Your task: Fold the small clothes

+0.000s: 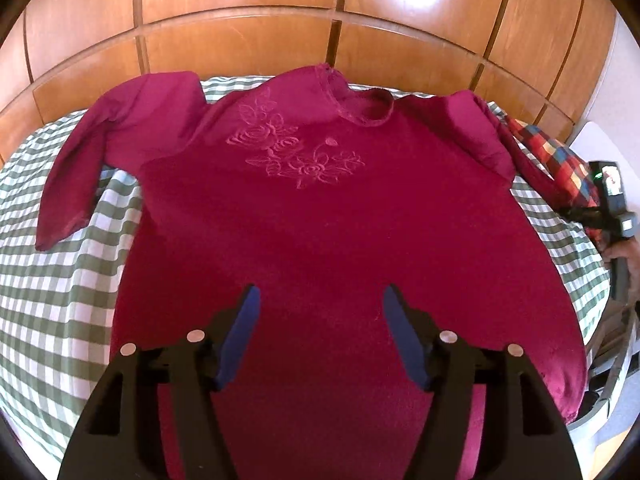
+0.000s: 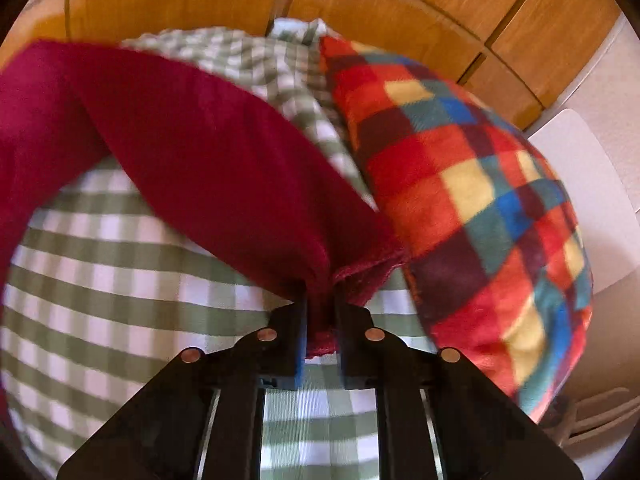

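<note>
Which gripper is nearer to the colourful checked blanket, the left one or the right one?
Right. The right gripper holds the red top's sleeve directly beside the colourful checked blanket. The left gripper hangs open over the top's lower middle, far from it.

No legible text or labels anywhere

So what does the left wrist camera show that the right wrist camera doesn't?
Only the left wrist view shows the whole red top spread flat, its flower stitching, its collar, and the left gripper open above it. Only the right wrist view shows the right gripper shut on the sleeve cuff. Both show the green checked cloth, the colourful checked blanket and the wooden panels.
</note>
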`<state>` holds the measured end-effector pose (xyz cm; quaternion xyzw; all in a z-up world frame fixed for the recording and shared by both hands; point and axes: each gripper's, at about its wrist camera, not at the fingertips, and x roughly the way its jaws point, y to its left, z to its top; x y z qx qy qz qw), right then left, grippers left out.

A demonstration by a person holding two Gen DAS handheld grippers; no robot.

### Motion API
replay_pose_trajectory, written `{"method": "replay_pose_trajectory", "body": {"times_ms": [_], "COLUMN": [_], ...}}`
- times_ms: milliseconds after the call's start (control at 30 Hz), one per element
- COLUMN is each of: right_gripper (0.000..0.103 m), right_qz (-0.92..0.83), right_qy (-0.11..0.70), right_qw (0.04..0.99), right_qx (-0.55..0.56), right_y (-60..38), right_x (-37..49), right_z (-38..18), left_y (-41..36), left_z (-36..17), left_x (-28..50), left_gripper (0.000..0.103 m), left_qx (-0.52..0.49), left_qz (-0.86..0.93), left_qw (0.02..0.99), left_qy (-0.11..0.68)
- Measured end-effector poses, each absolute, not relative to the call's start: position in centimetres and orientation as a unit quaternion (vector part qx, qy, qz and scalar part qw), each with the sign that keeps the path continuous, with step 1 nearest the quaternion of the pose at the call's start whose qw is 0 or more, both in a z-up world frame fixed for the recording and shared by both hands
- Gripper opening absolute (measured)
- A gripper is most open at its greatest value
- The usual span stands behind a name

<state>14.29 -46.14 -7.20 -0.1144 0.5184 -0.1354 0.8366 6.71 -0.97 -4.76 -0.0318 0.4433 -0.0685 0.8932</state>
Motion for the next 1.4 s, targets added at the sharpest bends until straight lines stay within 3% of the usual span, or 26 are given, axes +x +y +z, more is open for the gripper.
{"method": "replay_pose_trajectory", "body": {"times_ms": [300, 600, 633, 700, 733, 767, 867, 1033, 1233, 1400], "right_gripper": [0.01, 0.01, 0.013, 0.037, 0.068, 0.086, 0.086, 0.089, 0.089, 0.089], "right_qz": [-0.247, -0.357, -0.357, -0.36, -0.361, -0.367, -0.357, -0.232, -0.036, 0.051], "right_qy": [0.427, 0.512, 0.509, 0.493, 0.483, 0.461, 0.414, 0.403, 0.44, 0.46], "right_qw": [0.87, 0.781, 0.783, 0.792, 0.798, 0.808, 0.837, 0.885, 0.897, 0.886], "right_qx": [-0.022, -0.031, -0.026, -0.019, -0.017, -0.015, -0.02, -0.015, 0.01, -0.005], "right_y": [-52.9, -59.2, -59.2, -58.9, -58.9, -58.6, -56.7, -47.8, -32.3, -20.9], "right_x": [10.7, 16.0, 15.6, 15.1, 14.8, 14.1, 12.8, 12.5, 14.1, 15.3], "right_z": [4.4, -1.3, -1.2, -0.4, 0.1, 1.1, 3.5, 4.1, -0.7, -4.7], "left_y": [-1.7, -1.1, -0.7, 0.0, 0.5, 1.2, 3.6, 10.3, 17.4, 19.5], "left_z": [-5.0, -5.8, -5.8, -5.7, -5.5, -5.4, -4.9, -3.1, -2.6, -4.0], "left_x": [9.1, 11.9, 12.0, 12.0, 11.9, 11.7, 11.3, 9.0, 7.4, 9.8], "left_gripper": [0.066, 0.066, 0.066, 0.068, 0.07, 0.073, 0.074, 0.076, 0.088, 0.092], "left_qx": [-0.014, -0.009, -0.011, -0.014, -0.013, -0.016, -0.032, -0.041, -0.015, 0.022], "left_qz": [-0.074, -0.034, -0.033, -0.028, -0.019, -0.01, 0.018, 0.125, 0.221, 0.226], "left_qw": [0.895, 0.894, 0.894, 0.896, 0.898, 0.9, 0.903, 0.911, 0.903, 0.894], "left_qy": [0.44, 0.446, 0.446, 0.444, 0.439, 0.436, 0.428, 0.391, 0.369, 0.387]}}
